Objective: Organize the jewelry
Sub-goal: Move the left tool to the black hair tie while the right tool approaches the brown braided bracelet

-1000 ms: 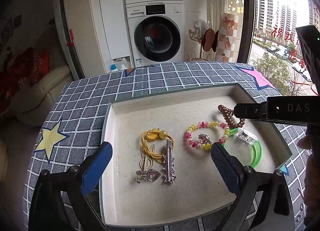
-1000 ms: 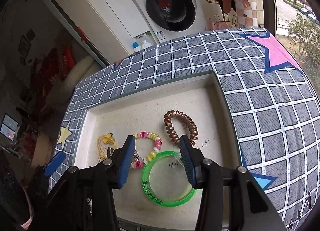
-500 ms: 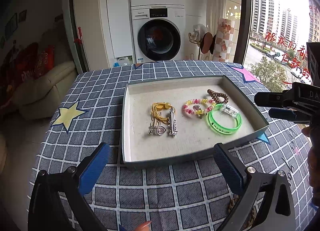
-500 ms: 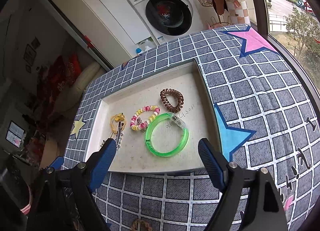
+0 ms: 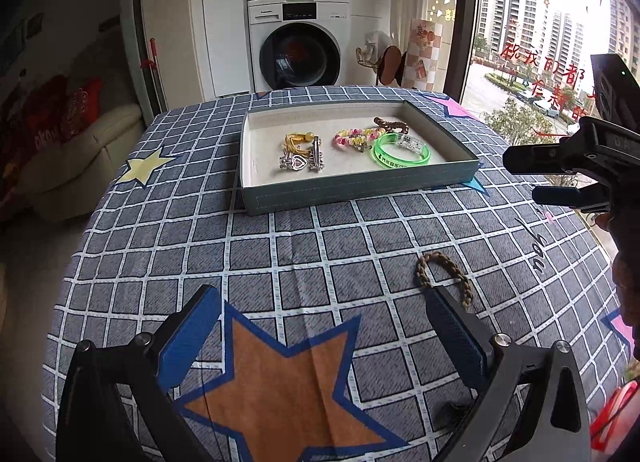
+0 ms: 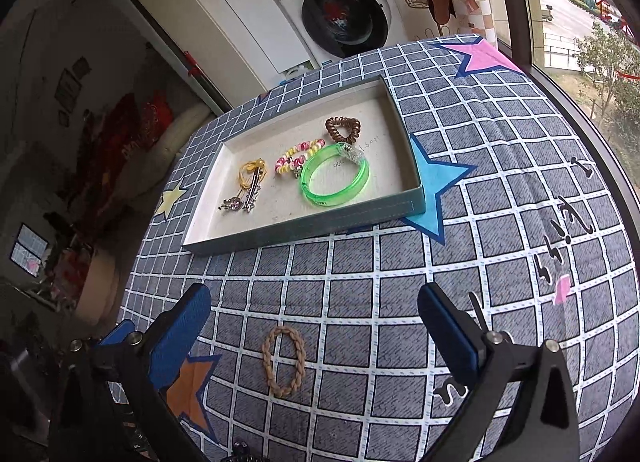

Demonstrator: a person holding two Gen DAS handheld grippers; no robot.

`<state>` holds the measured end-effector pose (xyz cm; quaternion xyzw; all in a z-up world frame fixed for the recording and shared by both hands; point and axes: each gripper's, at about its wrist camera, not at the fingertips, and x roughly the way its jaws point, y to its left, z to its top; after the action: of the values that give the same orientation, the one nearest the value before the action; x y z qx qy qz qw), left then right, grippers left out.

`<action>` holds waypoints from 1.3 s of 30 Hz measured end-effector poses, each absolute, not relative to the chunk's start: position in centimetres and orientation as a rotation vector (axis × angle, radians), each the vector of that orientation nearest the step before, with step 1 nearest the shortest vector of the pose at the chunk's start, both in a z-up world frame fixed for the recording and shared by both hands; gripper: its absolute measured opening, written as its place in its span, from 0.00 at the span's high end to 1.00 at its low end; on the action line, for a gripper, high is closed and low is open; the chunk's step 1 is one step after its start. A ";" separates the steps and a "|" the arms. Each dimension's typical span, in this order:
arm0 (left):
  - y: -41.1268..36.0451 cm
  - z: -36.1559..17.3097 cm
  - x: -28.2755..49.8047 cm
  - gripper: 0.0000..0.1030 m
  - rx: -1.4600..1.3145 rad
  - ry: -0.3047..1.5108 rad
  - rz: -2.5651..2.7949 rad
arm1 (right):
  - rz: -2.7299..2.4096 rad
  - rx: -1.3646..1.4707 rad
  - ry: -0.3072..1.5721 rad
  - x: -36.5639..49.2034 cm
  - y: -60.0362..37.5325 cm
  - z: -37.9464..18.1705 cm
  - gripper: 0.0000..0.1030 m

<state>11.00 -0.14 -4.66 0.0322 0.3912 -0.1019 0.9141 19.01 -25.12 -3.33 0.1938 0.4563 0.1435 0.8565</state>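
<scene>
**Gripper appearance**

Both grippers are built from matte black angular arms. On the left gripper (image 5: 320, 326), flat blue textured pads (image 5: 188, 336) are fitted inside the fingers, and round silver screws are seen at the joints. The same blue pads (image 6: 450, 336) and silver screws are carried by the right gripper (image 6: 314, 320).

Wide run of checked tablecloth (image 6: 360, 262) lies bare between both wide-spread grippers and the tray (image 6: 304, 228), whose raised wall is the barrier. One braided hair tie (image 6: 283, 360) sits in the near lane. Inside, jewelry crowds the middle; the tray's near strip looks bare, though distortion blurs it.
</scene>
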 end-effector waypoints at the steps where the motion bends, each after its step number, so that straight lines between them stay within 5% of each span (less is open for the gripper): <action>1: -0.2 -4.8 10.4 0.00 0.062 0.811 -0.230 | 0.304 0.411 0.973 18.4 -25.2 -3.6 0.00; 29: -6.7 -8.1 4.1 0.00 0.185 0.834 -0.362 | 0.277 0.184 1.118 14.6 -21.0 -7.6 0.01; 38: -6.8 -9.0 4.7 0.14 0.192 0.864 -0.351 | 0.297 0.085 1.136 16.4 -19.2 -8.8 0.09; 39: -6.8 -9.0 4.6 0.24 0.195 0.863 -0.353 | 0.297 0.069 1.133 16.4 -18.9 -8.9 0.09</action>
<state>4.61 -6.82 -9.04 0.0938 0.4153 -0.1701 0.8887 16.44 -18.86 -8.92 0.0327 0.5347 0.1403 0.8327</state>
